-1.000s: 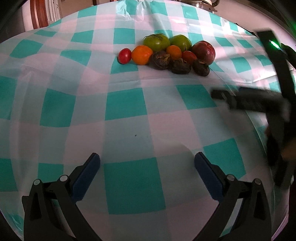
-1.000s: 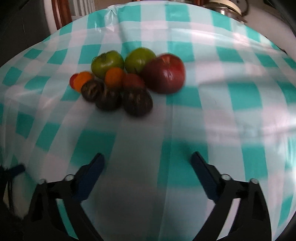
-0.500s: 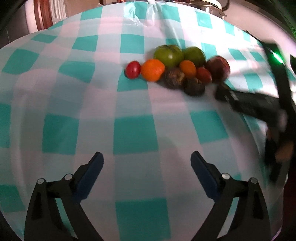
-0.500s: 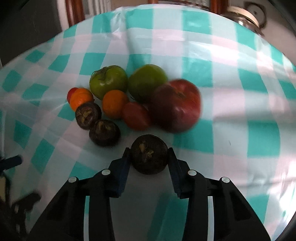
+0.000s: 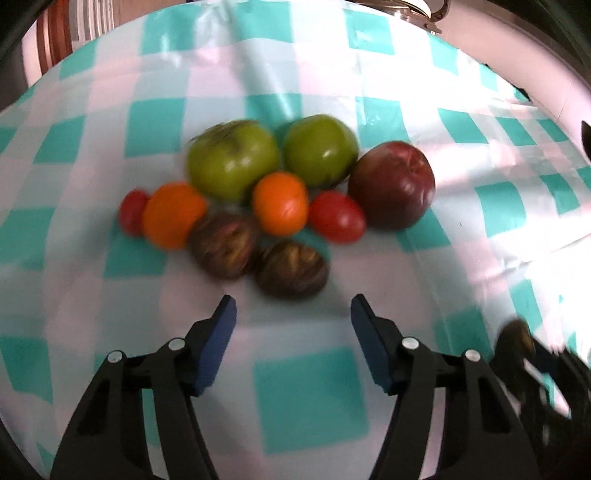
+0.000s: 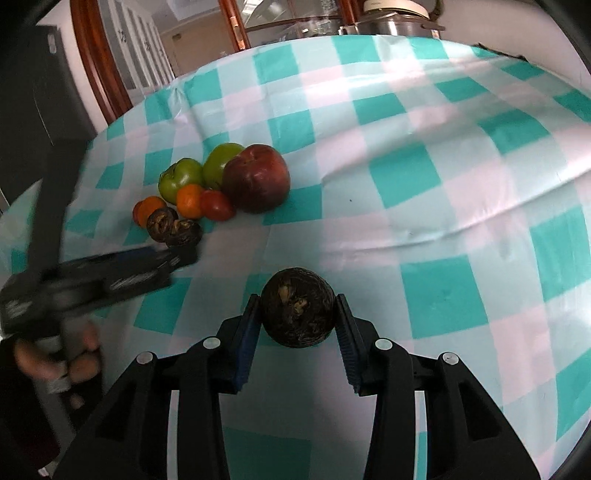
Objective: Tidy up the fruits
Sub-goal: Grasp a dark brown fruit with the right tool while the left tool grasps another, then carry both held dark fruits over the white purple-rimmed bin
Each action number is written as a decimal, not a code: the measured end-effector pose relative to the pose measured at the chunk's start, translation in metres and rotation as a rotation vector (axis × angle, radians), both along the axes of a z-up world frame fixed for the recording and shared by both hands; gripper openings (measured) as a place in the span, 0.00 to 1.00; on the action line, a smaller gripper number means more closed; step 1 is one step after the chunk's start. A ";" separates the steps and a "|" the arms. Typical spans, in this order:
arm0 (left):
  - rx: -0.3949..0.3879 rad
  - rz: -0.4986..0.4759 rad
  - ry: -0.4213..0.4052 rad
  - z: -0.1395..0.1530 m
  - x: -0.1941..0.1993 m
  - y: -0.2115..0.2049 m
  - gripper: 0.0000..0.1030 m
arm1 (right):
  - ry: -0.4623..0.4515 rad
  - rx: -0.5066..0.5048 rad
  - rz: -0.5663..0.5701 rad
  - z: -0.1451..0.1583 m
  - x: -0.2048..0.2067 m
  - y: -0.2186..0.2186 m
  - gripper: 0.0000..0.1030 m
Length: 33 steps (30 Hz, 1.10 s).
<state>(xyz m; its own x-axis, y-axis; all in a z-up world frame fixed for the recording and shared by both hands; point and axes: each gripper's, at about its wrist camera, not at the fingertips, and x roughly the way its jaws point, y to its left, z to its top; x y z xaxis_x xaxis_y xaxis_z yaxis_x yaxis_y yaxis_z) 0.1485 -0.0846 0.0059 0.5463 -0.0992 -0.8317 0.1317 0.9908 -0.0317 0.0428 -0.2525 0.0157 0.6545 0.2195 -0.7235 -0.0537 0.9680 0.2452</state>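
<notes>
A cluster of fruit lies on the teal-and-white checked cloth: two green tomatoes (image 5: 232,162), a dark red apple (image 5: 391,184), two oranges (image 5: 280,208), two small red tomatoes (image 5: 336,218) and two dark brown fruits (image 5: 291,267). My left gripper (image 5: 291,314) is open, its blue pads just short of the nearest dark fruit. My right gripper (image 6: 295,314) is shut on a third dark brown fruit (image 6: 297,308), held away from the cluster (image 6: 218,188) to its right. The left gripper also shows in the right wrist view (image 6: 177,254).
A metal pot (image 6: 391,22) stands beyond the table's far edge, with a wooden cabinet (image 6: 99,74) behind. The cloth (image 6: 424,177) has wrinkles to the right of the fruit.
My right gripper has drawn back to the right with the dark fruit it closed on. My left gripper has moved forward, close up to the fruit cluster.
</notes>
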 end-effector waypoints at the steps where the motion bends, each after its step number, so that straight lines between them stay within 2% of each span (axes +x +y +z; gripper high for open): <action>1: 0.016 0.008 -0.009 -0.001 0.005 -0.005 0.59 | 0.004 0.008 -0.002 -0.001 0.002 0.000 0.39; 3: 0.035 0.016 -0.018 -0.003 0.012 -0.010 0.59 | 0.009 0.028 -0.003 -0.002 0.002 -0.003 0.39; 5: 0.045 0.014 -0.030 -0.004 0.012 -0.013 0.42 | 0.017 0.030 -0.002 -0.004 0.003 -0.003 0.39; 8: -0.011 -0.009 -0.019 -0.002 -0.003 -0.007 0.41 | 0.031 0.041 -0.004 -0.007 0.005 -0.004 0.39; 11: -0.050 -0.029 -0.052 0.001 -0.038 0.007 0.41 | 0.036 0.082 -0.014 -0.009 0.006 -0.010 0.39; 15: -0.062 -0.038 -0.057 -0.003 -0.076 0.022 0.41 | 0.033 0.132 -0.027 -0.011 0.006 -0.018 0.39; 22: -0.086 -0.025 -0.078 0.004 -0.127 0.044 0.41 | 0.025 0.095 -0.061 -0.007 0.002 -0.016 0.39; 24: -0.099 -0.043 -0.088 0.007 -0.143 0.044 0.41 | 0.027 0.065 -0.067 0.001 -0.020 -0.008 0.39; 26: -0.104 -0.069 -0.108 0.009 -0.163 0.044 0.41 | -0.009 0.064 -0.049 0.010 -0.049 0.001 0.39; 29: -0.128 -0.101 -0.114 0.011 -0.187 0.041 0.41 | -0.067 0.021 -0.029 0.024 -0.115 0.013 0.39; 33: -0.140 -0.202 -0.149 0.021 -0.237 0.021 0.41 | -0.076 0.011 -0.040 0.027 -0.195 0.009 0.39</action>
<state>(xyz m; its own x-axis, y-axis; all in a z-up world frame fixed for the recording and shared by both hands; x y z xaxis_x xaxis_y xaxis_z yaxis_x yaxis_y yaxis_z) -0.0881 -0.0632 0.0266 0.6189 -0.3271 -0.7141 0.3395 0.9312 -0.1323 -0.1522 -0.2439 0.0424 0.7155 0.2002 -0.6693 -0.0340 0.9669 0.2528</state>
